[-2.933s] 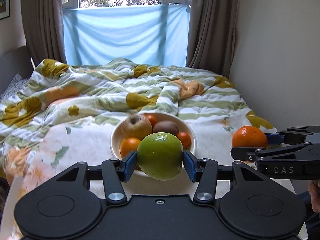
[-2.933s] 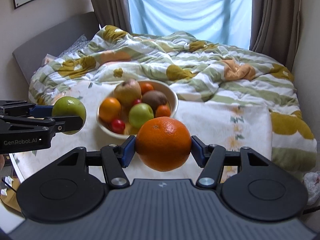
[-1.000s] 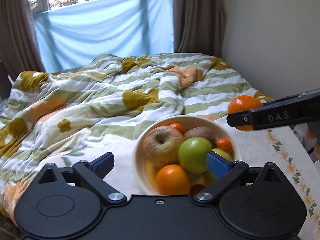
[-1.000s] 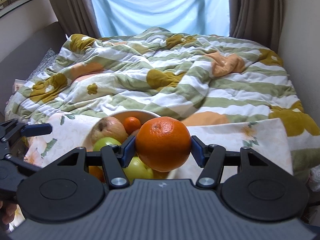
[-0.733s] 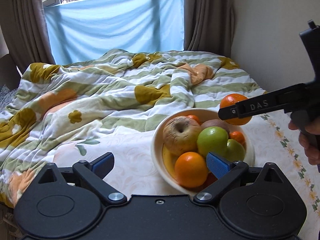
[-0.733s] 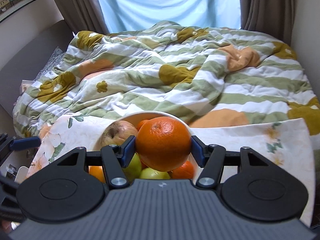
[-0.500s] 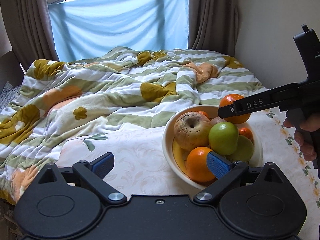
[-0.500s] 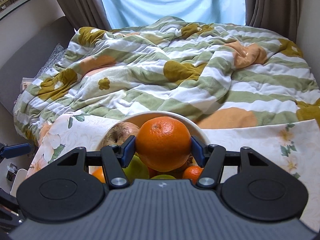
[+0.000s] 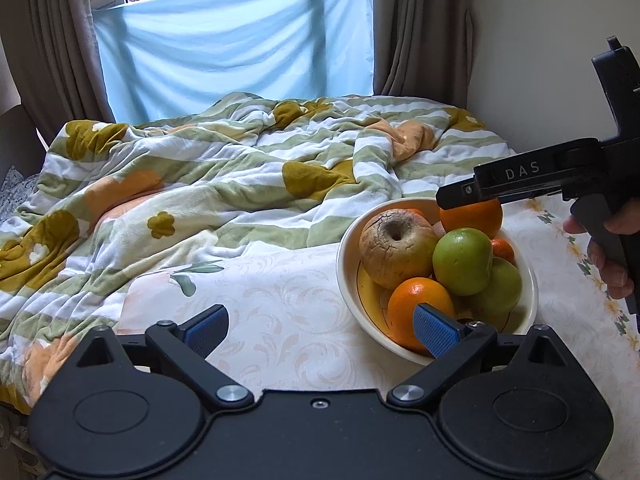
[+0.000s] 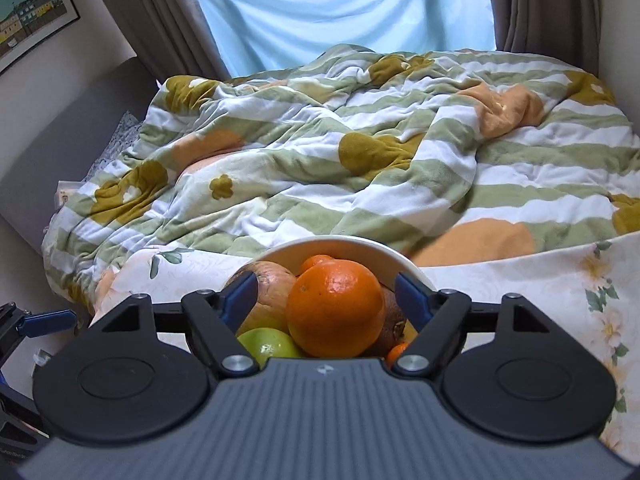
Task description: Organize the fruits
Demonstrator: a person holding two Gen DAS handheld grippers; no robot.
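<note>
Over the cream round ceramic bowl [image 10: 360, 246] on the floral-print white tablecloth [image 9: 280, 304]: black right gripper [image 10: 326, 300], jaws opening, blue pads clear of the large round orange [image 10: 335, 307], now resting on the heaped fruit between them. Beside the bowl: black left gripper [image 9: 320, 326], spread wide, nothing between its pads. In the bowl too: shiny green apple [image 9: 462, 262], wrinkled brown apple [image 9: 396, 252].
</note>
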